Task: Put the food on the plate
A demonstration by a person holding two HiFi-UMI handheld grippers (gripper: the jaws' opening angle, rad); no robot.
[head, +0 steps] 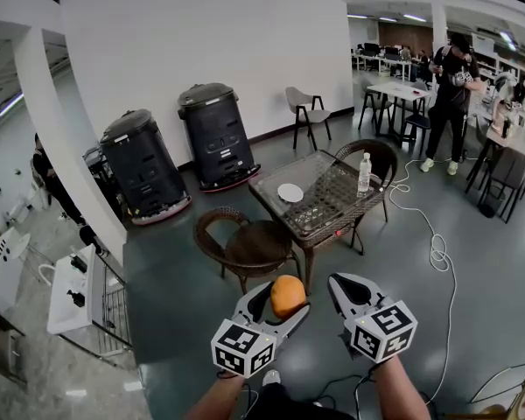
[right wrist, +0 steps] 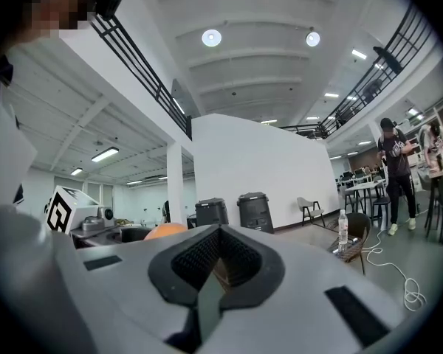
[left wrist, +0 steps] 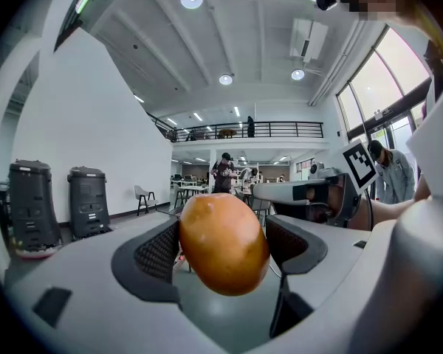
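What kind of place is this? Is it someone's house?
Probably not: it looks like a big open office hall. Desks fill the back, a balcony railing runs upstairs, and two black machines stand by the wall.

Ahead, 12 o'clock: wicker chair (head: 249,248) blocks the table's (head: 332,210) near edge.
Tabletop, 1 o'clock: bottle (head: 364,175) upright; open glass around plate (head: 290,192).
Right, 3 o'clock: open floor, cable (head: 437,254) trailing.

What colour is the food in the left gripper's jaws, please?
The food is orange; clearest in the left gripper view.
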